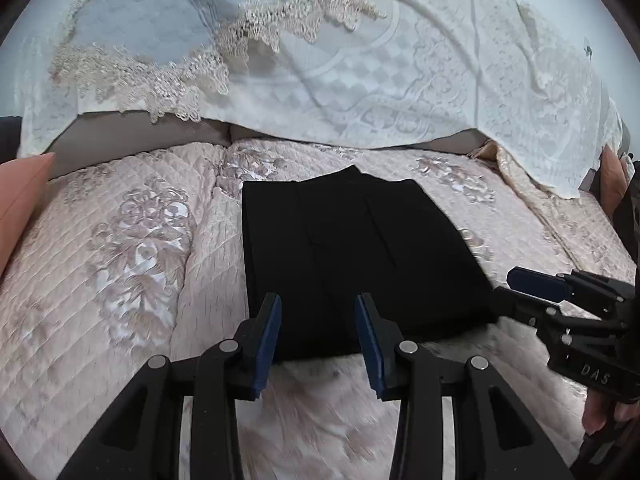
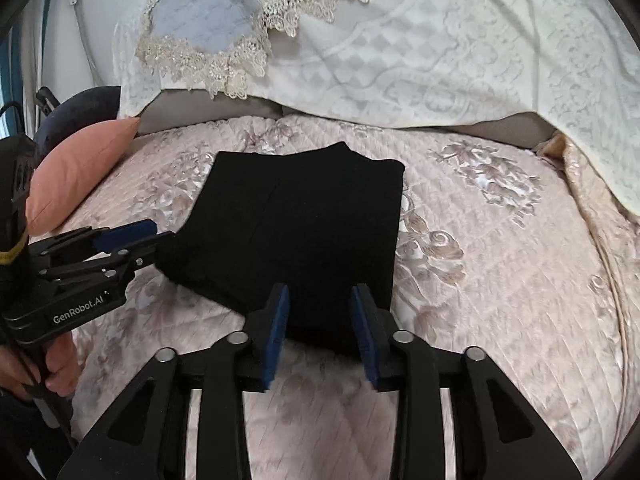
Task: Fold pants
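Observation:
Black pants (image 1: pixel 352 256) lie folded into a flat rectangle on the pink quilted bed cover (image 1: pixel 120 264). In the right wrist view the pants (image 2: pixel 304 232) sit in the middle of the bed. My left gripper (image 1: pixel 318 344) is open and empty, just above the near edge of the pants. My right gripper (image 2: pixel 320 332) is open and empty, above the near right corner of the pants. The right gripper also shows in the left wrist view (image 1: pixel 516 288) by the pants' right corner. The left gripper shows in the right wrist view (image 2: pixel 152 236) by their left edge.
A white lace bedspread (image 1: pixel 400 72) hangs over the headboard behind the bed. A pink cushion (image 2: pixel 76 172) lies at the left edge of the bed. The quilted cover (image 2: pixel 500 280) spreads to both sides of the pants.

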A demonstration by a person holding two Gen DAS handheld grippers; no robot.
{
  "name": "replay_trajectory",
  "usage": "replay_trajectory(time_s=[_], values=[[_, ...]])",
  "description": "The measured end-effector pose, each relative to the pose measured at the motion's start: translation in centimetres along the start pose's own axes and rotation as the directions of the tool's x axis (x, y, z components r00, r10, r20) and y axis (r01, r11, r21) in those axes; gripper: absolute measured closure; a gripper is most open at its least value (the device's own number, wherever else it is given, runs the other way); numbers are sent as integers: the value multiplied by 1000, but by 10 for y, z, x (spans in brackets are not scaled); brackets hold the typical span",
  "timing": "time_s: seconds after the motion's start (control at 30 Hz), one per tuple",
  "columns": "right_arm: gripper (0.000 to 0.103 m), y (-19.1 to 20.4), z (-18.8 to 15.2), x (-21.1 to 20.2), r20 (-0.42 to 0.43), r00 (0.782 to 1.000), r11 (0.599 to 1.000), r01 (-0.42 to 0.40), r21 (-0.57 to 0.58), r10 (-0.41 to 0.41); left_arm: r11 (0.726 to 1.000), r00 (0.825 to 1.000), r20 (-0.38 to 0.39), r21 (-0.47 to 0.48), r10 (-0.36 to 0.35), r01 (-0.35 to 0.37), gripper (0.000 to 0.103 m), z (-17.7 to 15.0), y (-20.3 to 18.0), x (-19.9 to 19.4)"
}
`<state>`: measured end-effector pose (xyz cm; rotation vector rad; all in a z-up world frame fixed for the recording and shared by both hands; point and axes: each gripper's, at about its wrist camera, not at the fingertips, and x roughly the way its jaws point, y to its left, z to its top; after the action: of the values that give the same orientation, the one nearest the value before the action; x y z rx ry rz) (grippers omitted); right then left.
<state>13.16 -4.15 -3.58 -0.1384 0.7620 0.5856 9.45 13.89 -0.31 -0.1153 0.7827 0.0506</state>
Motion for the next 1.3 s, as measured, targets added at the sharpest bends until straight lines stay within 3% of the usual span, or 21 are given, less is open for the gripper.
replay_trajectory(time_s=[0.5, 1.3], values=[[61, 29, -41, -60, 44, 999, 1000, -24, 15, 24, 999, 1000, 20, -40, 20, -20, 62, -40, -22, -63], [61, 44, -78, -45, -36, 999, 999, 37, -1, -37, 998, 996, -73, -38, 49, -51, 62, -85, -32, -46]])
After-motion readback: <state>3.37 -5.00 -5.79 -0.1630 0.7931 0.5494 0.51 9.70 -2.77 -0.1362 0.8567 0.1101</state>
